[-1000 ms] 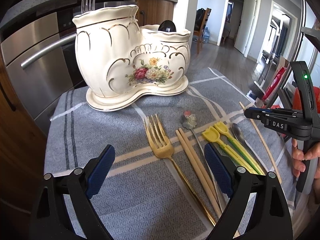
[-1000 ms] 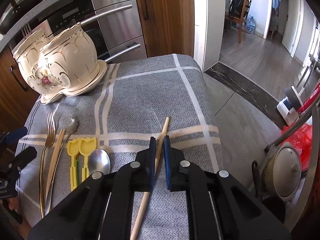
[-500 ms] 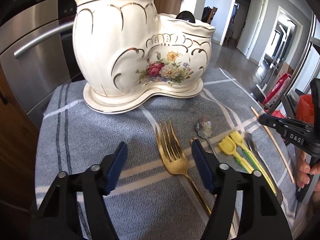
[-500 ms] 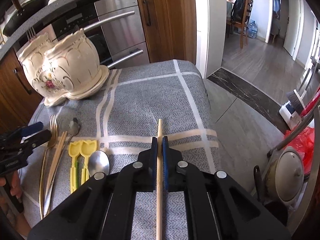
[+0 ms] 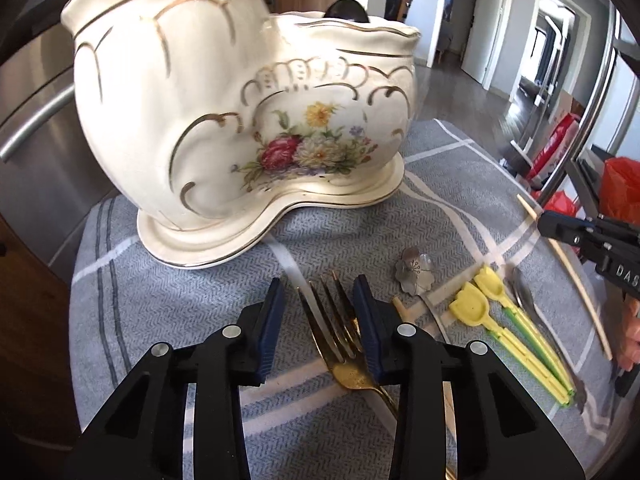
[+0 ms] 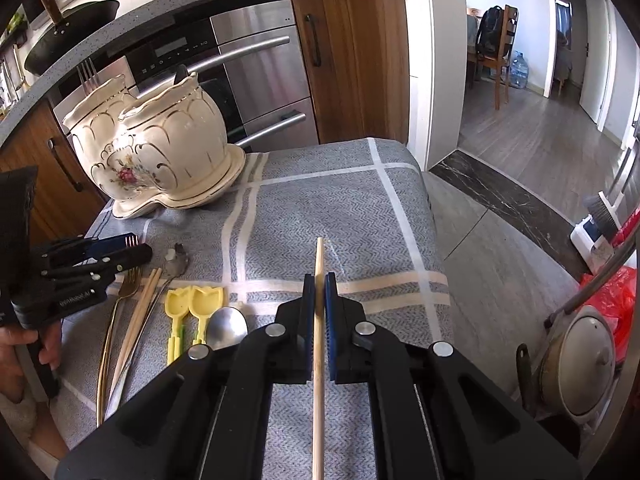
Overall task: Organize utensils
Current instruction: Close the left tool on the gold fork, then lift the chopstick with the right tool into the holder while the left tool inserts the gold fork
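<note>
Here the left tongs point(image 5: 320, 312) are closing astride the gold fork point(image 5: 340, 340) near the counter's point(image 6: 340, 208) left edge, while the right tongs point(image 6: 319, 300) clamp a lone chopstick point(image 6: 319, 360) mid-counter, presumably both bound for the ceramic holder point(image 5: 240, 120).

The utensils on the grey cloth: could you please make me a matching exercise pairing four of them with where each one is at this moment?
Things:
1. gold fork
2. single chopstick
3. yellow tulip spoons
4. black spoon

Places:
A. standing in the ceramic holder
B. clamped in the right hand-held gripper
C. between the closing jaws of the left hand-held gripper
D. lying side by side beside a silver spoon

Pairs: 1-C, 2-B, 3-D, 4-A
</note>
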{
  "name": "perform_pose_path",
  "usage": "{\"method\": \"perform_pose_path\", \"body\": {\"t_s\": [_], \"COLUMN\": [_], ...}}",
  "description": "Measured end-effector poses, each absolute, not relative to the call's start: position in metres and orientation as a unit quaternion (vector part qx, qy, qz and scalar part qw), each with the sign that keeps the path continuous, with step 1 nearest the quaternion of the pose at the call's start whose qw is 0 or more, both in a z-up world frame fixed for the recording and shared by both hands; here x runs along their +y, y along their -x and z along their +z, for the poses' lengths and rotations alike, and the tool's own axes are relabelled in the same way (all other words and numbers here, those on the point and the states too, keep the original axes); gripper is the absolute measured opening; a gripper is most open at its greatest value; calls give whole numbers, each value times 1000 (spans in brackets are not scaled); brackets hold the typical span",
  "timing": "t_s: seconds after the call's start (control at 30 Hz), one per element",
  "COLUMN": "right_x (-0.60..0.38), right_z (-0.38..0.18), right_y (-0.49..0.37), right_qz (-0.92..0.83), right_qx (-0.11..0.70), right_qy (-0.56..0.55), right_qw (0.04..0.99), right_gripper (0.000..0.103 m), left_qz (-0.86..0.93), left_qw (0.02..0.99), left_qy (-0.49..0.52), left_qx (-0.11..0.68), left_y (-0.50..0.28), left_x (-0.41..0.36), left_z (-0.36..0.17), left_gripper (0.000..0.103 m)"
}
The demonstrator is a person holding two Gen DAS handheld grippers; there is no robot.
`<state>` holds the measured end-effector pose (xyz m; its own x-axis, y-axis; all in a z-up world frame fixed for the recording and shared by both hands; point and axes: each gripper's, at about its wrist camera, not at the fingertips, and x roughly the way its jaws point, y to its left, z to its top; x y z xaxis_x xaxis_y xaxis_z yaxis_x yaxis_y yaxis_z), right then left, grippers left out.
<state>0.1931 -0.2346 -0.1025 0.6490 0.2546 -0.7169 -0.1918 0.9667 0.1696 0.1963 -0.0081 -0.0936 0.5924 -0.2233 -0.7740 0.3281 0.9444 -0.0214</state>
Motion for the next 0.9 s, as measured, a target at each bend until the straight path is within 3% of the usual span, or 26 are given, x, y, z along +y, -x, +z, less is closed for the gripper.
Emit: {"method": "perform_pose_path", "body": {"t_s": [0.27,0.43,0.9], "right_x": [-234,-237,-243], "right_z": [-102,-99,-80], "right_y": [-194,-193,-181], "right_qz": [134,142,151], "right_qx": [399,389,342], "right_qy": [-44,-55,-79], "right_qw": [906,908,924], "right_gripper": [5,5,5], "left_qz": [-153,-142,-138], "left_qw": [894,900,938], "left_qy": [-65,-65,-34], "left_qx": [416,407,315], "left_y": [-190,-185,-143], "left_x": [-8,1,28], "left_z": [-90,-85,-25], "left_gripper": [20,3,3]}}
